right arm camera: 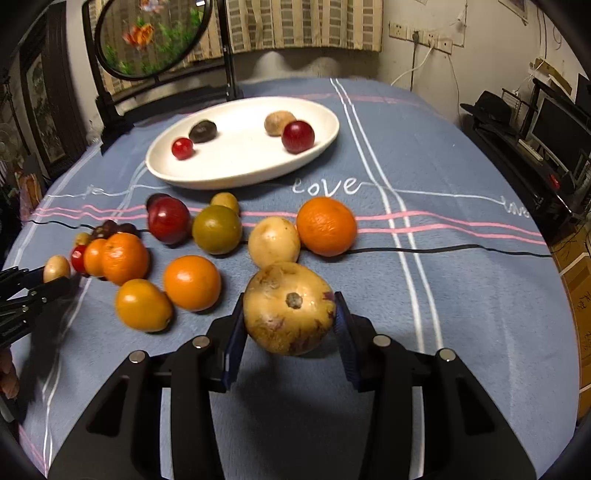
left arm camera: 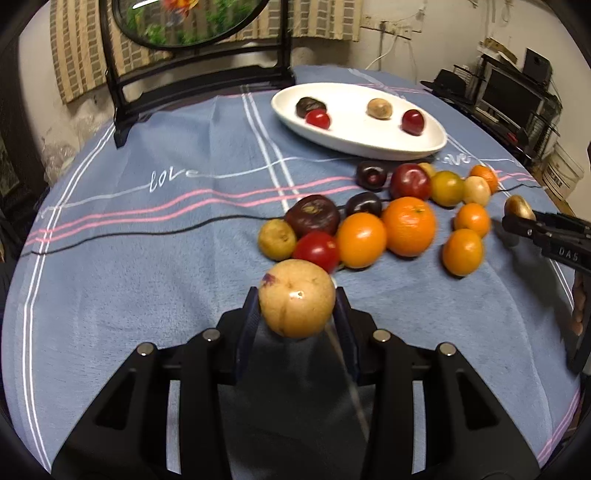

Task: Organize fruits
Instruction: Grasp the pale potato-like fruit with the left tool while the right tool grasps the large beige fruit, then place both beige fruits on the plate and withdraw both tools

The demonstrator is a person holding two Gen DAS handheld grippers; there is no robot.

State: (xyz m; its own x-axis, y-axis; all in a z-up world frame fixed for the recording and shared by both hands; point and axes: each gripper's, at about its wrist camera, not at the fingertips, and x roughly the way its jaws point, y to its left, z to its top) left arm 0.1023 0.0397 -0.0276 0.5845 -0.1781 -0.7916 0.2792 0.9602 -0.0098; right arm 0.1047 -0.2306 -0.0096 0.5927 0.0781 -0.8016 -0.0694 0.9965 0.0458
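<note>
Domestic living room: cloth-covered table (right arm camera: 461, 295), curtained window (right arm camera: 295, 26), round decorative screen (right arm camera: 151, 37), wall sockets (right arm camera: 421, 37), television stand (left arm camera: 517, 103).

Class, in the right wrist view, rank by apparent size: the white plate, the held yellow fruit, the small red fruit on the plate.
1. white plate
2. yellow fruit, enlarged by nearness to the camera
3. small red fruit

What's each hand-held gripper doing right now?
Left hand-held gripper: closed on a round pale yellow fruit.
Right hand-held gripper: closed on a larger yellowish fruit with purple blotches.
</note>
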